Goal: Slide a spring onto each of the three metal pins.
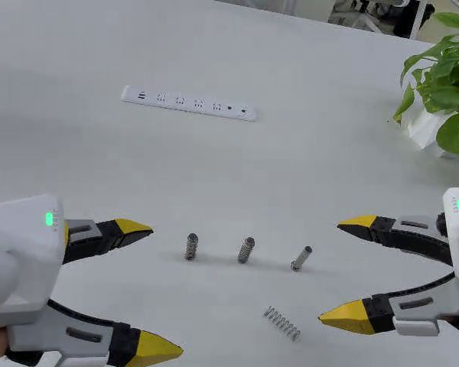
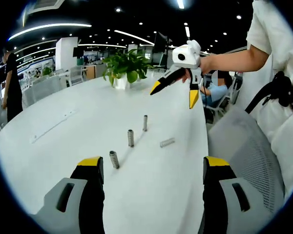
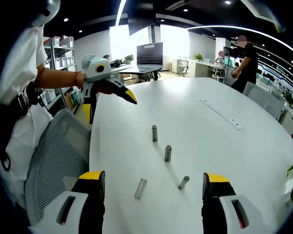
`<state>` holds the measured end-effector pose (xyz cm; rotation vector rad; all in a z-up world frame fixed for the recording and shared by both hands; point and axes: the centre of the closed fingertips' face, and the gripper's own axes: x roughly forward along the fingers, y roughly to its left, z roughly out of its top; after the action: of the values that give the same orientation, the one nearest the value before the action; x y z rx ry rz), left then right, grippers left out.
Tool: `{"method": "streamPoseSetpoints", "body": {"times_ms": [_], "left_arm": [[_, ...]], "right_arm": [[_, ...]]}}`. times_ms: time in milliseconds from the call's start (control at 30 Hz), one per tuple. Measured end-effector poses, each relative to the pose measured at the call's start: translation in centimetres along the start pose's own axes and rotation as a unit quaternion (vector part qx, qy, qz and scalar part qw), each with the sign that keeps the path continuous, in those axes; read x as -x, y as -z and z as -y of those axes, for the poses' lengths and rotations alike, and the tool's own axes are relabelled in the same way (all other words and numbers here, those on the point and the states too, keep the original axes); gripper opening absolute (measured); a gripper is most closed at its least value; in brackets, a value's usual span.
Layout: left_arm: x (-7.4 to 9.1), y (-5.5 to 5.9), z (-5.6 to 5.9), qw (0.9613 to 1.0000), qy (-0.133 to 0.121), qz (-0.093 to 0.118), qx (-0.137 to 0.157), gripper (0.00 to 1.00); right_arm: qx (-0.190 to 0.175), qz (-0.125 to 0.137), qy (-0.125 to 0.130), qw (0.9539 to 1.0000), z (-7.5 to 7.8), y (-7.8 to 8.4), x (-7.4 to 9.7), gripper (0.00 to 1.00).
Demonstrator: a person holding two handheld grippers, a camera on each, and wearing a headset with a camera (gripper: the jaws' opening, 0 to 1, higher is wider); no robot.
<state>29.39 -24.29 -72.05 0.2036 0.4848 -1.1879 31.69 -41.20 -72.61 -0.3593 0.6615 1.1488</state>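
Note:
Three metal pins stand in a row on the white table. The left pin [image 1: 191, 246] and the middle pin [image 1: 246, 250] each wear a spring. The right pin [image 1: 301, 258] is bare. A loose spring [image 1: 281, 323] lies flat in front of the bare pin. My left gripper [image 1: 143, 289] is open at the left, clear of the pins. My right gripper [image 1: 349, 267] is open at the right, just beside the bare pin and the loose spring. In the right gripper view the loose spring [image 3: 141, 187] and the bare pin [image 3: 183, 183] lie between the jaws, ahead of them. In the left gripper view the nearest sprung pin [image 2: 114, 159] stands ahead.
A white power strip [image 1: 188, 103] lies flat farther back on the table. A potted plant [image 1: 444, 84] stands at the far right edge. A mesh chair [image 3: 53, 161] sits by the table's near side, and people stand in the office beyond.

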Motion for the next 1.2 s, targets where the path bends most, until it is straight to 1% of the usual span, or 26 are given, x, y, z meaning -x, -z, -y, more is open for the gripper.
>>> {"method": "streamPoseSetpoints", "body": {"times_ms": [100,133,200,333,433,500,533,633,667,767,800,867,900,967,1000,1033,1067,1100,1133,1167,1200], "left_arm": [[-0.4,-0.2,0.3,0.9999,0.006,-0.009,-0.008,0.82],[-0.6,-0.2,0.5,0.9998,0.008,-0.013,-0.010,0.81],[-0.9,-0.5,0.7,0.9997,0.012,-0.016,-0.014,0.80],[-2.3,-1.1,1.4,0.9989,0.028,-0.027,-0.025,0.76],[-3.8,-1.2,2.0,0.9977,0.042,-0.036,-0.038,0.73],[-4.9,-0.8,2.3,0.9957,0.051,-0.053,-0.057,0.71],[-5.6,-0.6,2.5,0.9949,0.056,-0.059,-0.060,0.71],[-7.0,-0.4,2.9,0.9933,0.068,-0.069,-0.064,0.67],[-7.6,-0.3,3.1,0.9918,0.076,-0.074,-0.071,0.66],[-9.3,-0.2,3.6,0.9890,0.087,-0.086,-0.084,0.65],[-10.0,-0.2,3.7,0.9874,0.088,-0.092,-0.094,0.64],[-11.0,0.0,4.0,0.9850,0.096,-0.099,-0.104,0.62],[-11.6,0.4,4.1,0.9815,0.101,-0.113,-0.117,0.60],[-12.4,0.8,4.0,0.9767,0.102,-0.128,-0.139,0.53],[-12.9,1.1,4.1,0.9751,0.102,-0.136,-0.142,0.51],[-13.3,1.1,4.2,0.9747,0.103,-0.138,-0.142,0.51],[-13.7,1.3,4.1,0.9723,0.102,-0.149,-0.149,0.51],[-13.9,1.8,3.9,0.9672,0.101,-0.165,-0.165,0.49],[-14.3,2.1,4.3,0.9606,0.114,-0.172,-0.186,0.48],[-14.5,2.4,4.4,0.9591,0.117,-0.178,-0.187,0.46],[-14.8,2.7,4.3,0.9587,0.114,-0.185,-0.183,0.44]], "right_arm": [[-0.003,0.007,0.008,0.9999,-0.1,0.9,0.6,0.85],[-0.009,0.011,0.010,0.9998,-0.1,1.2,0.9,0.86],[-0.013,0.019,0.014,0.9997,-0.2,1.6,1.3,0.88],[-0.022,0.025,0.019,0.9993,-0.7,2.9,2.1,0.90],[-0.027,0.029,0.029,0.9988,-0.8,3.7,2.8,0.90],[-0.034,0.034,0.033,0.9983,-0.9,4.1,3.3,0.90],[-0.037,0.035,0.036,0.9980,-0.9,4.3,3.5,0.90],[-0.044,0.038,0.044,0.9974,-0.9,4.9,4.0,0.90],[-0.047,0.041,0.046,0.9970,-1.0,5.0,4.2,0.90],[-0.053,0.045,0.051,0.9962,-1.2,5.5,4.5,0.89],[-0.055,0.046,0.055,0.9959,-1.2,5.7,4.6,0.88],[-0.060,0.050,0.056,0.9954,-1.2,5.9,4.6,0.87],[-0.062,0.051,0.057,0.9951,-1.3,6.0,4.7,0.87],[-0.065,0.054,0.058,0.9947,-1.4,6.2,4.8,0.88],[-0.066,0.055,0.060,0.9945,-1.4,6.2,4.9,0.88],[-0.067,0.056,0.061,0.9943,-1.4,6.3,5.0,0.88],[-0.069,0.058,0.062,0.9940,-1.3,6.4,5.1,0.88],[-0.071,0.060,0.063,0.9937,-1.3,6.5,5.1,0.88],[-0.074,0.062,0.064,0.9933,-1.3,6.6,5.2,0.88],[-0.075,0.063,0.065,0.9931,-1.3,6.7,5.2,0.88],[-0.075,0.063,0.065,0.9931,-1.3,6.8,5.2,0.88]]}}
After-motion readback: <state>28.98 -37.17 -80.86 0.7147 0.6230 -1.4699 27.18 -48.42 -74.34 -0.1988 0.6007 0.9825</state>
